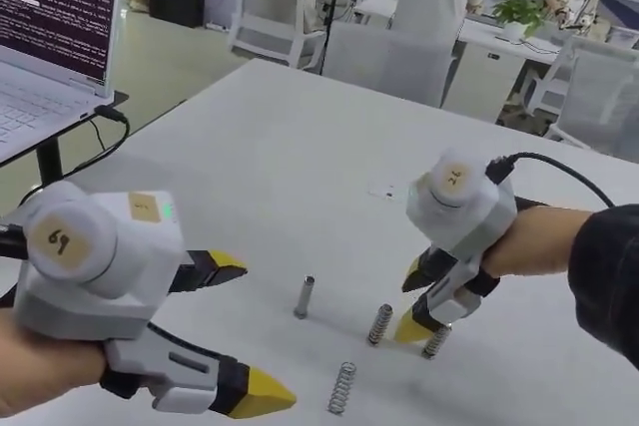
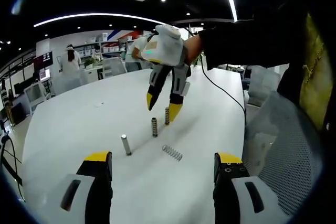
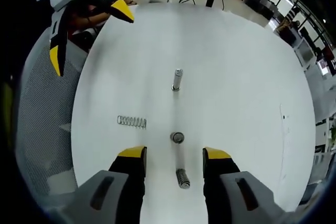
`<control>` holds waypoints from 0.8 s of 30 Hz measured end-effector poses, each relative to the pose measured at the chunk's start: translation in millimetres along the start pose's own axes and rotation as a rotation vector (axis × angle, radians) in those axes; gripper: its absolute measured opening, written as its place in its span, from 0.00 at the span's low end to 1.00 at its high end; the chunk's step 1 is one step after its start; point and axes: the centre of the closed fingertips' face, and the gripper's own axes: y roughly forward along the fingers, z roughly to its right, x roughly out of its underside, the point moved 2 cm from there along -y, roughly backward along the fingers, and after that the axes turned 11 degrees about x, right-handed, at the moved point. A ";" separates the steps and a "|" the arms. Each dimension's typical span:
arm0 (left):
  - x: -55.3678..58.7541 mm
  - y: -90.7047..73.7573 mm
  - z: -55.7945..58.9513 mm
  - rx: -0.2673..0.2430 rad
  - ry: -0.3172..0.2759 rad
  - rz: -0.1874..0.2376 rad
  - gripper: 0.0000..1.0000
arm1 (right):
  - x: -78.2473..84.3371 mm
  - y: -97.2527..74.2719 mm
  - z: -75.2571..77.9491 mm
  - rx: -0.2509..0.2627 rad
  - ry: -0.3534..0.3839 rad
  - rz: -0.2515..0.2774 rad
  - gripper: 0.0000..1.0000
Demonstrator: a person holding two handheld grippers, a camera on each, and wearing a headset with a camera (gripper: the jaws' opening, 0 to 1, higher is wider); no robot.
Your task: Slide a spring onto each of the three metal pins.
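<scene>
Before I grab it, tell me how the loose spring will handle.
The loose spring lies on its side on the smooth table, so a nudge would probably roll it. Its thin open coils look light and may squash under a hard squeeze.

Bright, even overhead light; fisheye-warped edges.

Laptop (image 1: pixel 45 57) cut off at left edge — rightmost spring (image 1: pixel 436 344) partly behind right hand-held gripper (image 1: pixel 407 306) jaw.
</scene>
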 end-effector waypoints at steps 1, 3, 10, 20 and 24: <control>-0.5 -0.1 0.4 0.001 0.000 0.001 0.76 | 0.6 -1.0 -0.9 0.001 0.006 0.007 0.41; -0.7 -0.4 0.9 0.000 0.001 0.000 0.76 | 1.6 -3.2 -2.0 0.009 0.010 0.015 0.42; -2.1 -0.7 2.0 0.000 0.000 -0.001 0.76 | 0.7 -17.3 -4.2 0.043 0.055 0.087 0.44; -4.1 -1.1 4.5 0.000 0.001 0.000 0.76 | -2.7 -38.7 -6.8 0.108 0.128 0.201 0.45; -3.1 -1.3 4.8 0.001 -0.001 -0.003 0.76 | -5.9 -46.7 -9.7 0.125 0.157 0.247 0.46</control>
